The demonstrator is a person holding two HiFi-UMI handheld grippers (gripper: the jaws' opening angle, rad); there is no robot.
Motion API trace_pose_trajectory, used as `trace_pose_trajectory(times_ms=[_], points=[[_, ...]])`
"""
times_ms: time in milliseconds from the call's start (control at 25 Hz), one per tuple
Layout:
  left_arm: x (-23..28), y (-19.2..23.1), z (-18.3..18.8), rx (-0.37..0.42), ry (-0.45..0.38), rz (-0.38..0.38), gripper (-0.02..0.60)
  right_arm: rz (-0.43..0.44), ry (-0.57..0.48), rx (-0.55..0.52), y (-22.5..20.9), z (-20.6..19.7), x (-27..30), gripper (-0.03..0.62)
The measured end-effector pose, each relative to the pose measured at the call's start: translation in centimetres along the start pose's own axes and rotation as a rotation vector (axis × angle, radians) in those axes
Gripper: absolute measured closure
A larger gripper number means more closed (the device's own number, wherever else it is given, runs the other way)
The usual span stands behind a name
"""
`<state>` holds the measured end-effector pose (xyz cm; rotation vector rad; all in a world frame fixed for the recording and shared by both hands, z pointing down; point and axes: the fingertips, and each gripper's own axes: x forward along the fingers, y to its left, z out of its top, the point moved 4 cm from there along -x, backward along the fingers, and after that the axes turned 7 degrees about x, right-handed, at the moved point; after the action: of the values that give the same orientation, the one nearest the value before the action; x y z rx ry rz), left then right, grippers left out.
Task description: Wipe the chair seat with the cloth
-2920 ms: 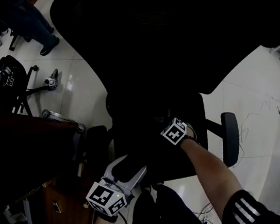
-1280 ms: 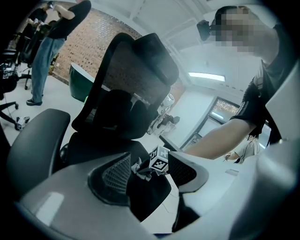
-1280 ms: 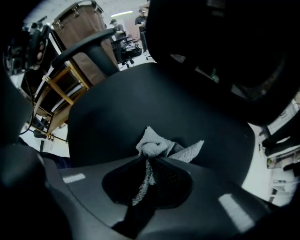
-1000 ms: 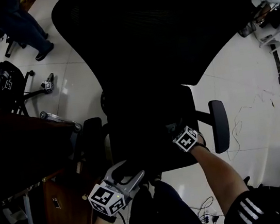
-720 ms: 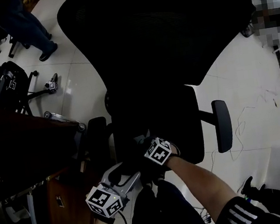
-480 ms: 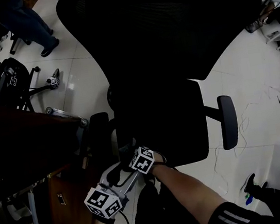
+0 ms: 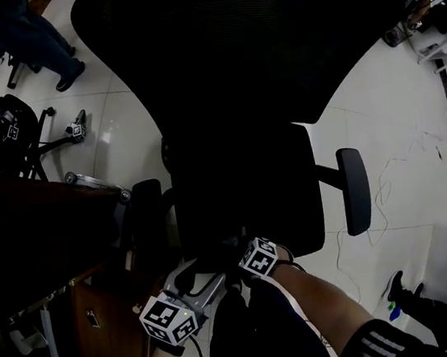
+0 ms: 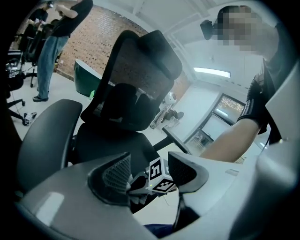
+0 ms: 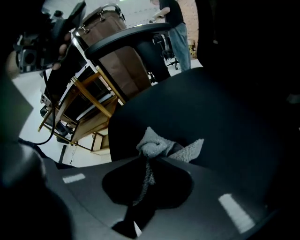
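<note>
The right gripper (image 9: 146,161) and cloth (image 9: 154,144), from mid-seat to chair seat (image 7: 246,187) front edge, nearer left gripper (image 7: 195,276).

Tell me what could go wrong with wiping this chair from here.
The cloth is bunched into a small wad in the right tool, so strokes may cover little of the seat. The right tool sits at the seat's front edge right beside the open left tool, so they could knock together.
</note>
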<state>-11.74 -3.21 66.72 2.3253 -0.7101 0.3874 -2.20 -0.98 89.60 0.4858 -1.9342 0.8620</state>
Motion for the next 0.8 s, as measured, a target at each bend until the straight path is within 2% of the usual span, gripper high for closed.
trace_pose_trajectory(times_ms=[200, 400, 640, 800], points=[[3.1, -2.5, 0.2, 0.018, 0.036, -0.069, 0.31, -0.125, 0.026, 0.107, -6.4, -7.3, -5.3, 0.551], [5.7, -5.0, 0.6, 0.042, 0.059, -0.138, 0.31, -0.218, 0.024, 0.194, -10.2, -12.0, -9.8, 0.551], [6.3, -5.7, 1.5, 0.061, 0.078, -0.158, 0.31, -0.259, 0.012, 0.251, -11.3, -12.5, -11.3, 0.551], [5.4, -5.7, 2.5, 0.071, 0.072, -0.143, 0.31, -0.224, -0.104, 0.328, -10.1, -10.0, -12.9, 0.551]])
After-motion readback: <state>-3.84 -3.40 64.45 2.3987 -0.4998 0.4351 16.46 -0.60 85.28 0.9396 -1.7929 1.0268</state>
